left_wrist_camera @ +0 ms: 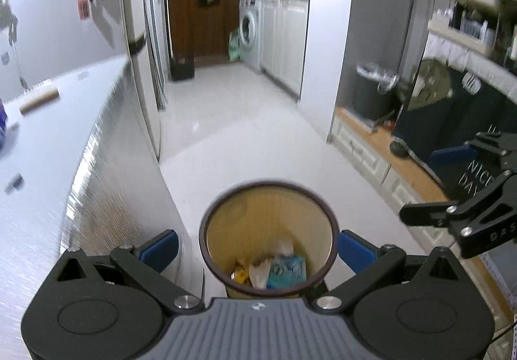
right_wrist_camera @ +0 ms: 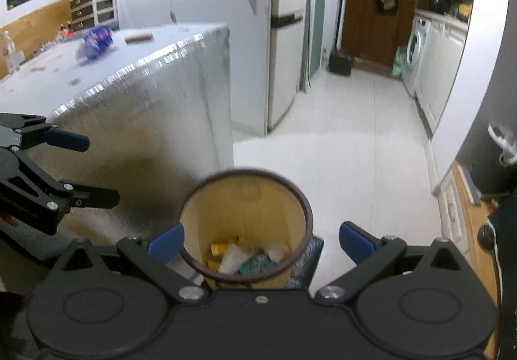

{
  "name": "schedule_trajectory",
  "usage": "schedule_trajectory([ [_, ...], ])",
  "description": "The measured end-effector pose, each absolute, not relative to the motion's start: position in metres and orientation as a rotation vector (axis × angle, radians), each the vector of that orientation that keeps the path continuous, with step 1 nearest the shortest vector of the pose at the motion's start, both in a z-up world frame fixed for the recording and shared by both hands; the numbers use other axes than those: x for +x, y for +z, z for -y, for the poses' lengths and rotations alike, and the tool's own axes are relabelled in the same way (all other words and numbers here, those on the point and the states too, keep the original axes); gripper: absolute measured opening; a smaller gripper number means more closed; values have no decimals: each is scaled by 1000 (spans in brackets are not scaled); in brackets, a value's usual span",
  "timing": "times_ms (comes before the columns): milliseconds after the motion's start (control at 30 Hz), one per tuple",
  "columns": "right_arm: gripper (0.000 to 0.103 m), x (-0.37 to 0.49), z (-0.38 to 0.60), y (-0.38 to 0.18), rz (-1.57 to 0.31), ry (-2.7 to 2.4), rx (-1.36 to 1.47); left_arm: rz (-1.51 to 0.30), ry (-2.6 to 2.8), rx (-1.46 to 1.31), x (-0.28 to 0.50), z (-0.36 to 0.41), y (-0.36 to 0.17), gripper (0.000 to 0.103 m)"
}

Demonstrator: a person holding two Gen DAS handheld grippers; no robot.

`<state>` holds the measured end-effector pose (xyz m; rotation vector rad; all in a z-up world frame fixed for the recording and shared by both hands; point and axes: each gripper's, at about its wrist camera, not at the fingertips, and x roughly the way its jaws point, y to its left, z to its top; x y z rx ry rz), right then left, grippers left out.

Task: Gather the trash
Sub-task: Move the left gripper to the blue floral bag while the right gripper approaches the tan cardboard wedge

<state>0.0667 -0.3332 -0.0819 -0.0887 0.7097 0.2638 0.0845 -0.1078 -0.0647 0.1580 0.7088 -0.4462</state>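
- Your left gripper (left_wrist_camera: 257, 247) has its fingers (left_wrist_camera: 160, 247) wide open. They hold nothing.
- Your right gripper (right_wrist_camera: 260, 243) has its fingers (right_wrist_camera: 164, 242) wide open too, and they are empty.
- The bin (left_wrist_camera: 268, 230) sits on the floor, low between the fingers in both views. Its dark rim looks close to the blue pads, but no finger is touching it as far as you can see.
- Some trash (left_wrist_camera: 274, 269) is already at the bottom of the bin: white crumpled paper, a blue-green pack and something yellow. So part of the job looks done.
- More things lie on the bench (right_wrist_camera: 97, 75), up and to the left of your right fingers, well apart from them. There is a blue-purple wrapper (right_wrist_camera: 95, 40) and a brown roll (right_wrist_camera: 139, 37). A few small bits lie near them, too blurred to name.
- These look like what is left to pick up, but that is only a guess.
- The view is blurry, so small things are hard to tell.
- Both grippers are free, so either one could go for the next piece.
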Motion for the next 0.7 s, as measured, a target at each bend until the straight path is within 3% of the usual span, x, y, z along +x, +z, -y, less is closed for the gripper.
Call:
schedule_trajectory([
  [367, 103, 66, 289, -24, -507, 344, -76, -485, -387, 150, 62, 57, 11, 103],
  [700, 103, 98, 230, 13, -365, 425, -21, -374, -224, 122, 94, -26, 60, 103],
])
